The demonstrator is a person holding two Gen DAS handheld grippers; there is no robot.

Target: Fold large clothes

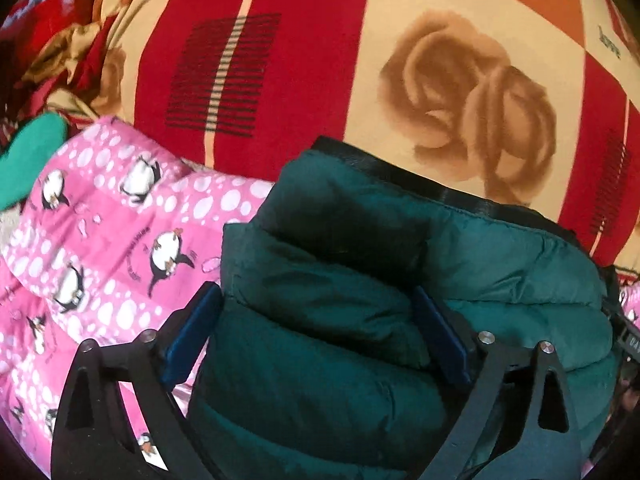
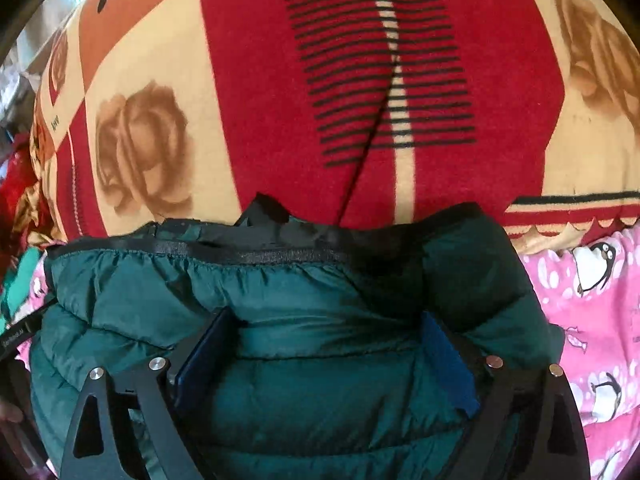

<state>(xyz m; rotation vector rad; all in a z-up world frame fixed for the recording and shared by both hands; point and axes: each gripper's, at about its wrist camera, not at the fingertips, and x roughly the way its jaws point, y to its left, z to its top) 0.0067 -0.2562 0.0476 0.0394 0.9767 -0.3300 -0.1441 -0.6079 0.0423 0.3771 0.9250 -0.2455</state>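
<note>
Red-and-cream rose-print blanket (image 1: pixel 460 92), daylit.

A dark green quilted jacket (image 2: pixel 304 320) was seen. The blanket (image 2: pixel 256 80) was checked red, cream and orange; the pink quilt (image 1: pixel 100 240) was patterned with penguins.

A folded dark green puffer jacket (image 1: pixel 360 280) lies on a pink penguin-print quilt (image 1: pixel 100 240), over a red and cream rose-patterned blanket (image 1: pixel 320 60). The left gripper (image 1: pixel 318 332) straddles the jacket's puffy edge, jaws spread wide
</note>
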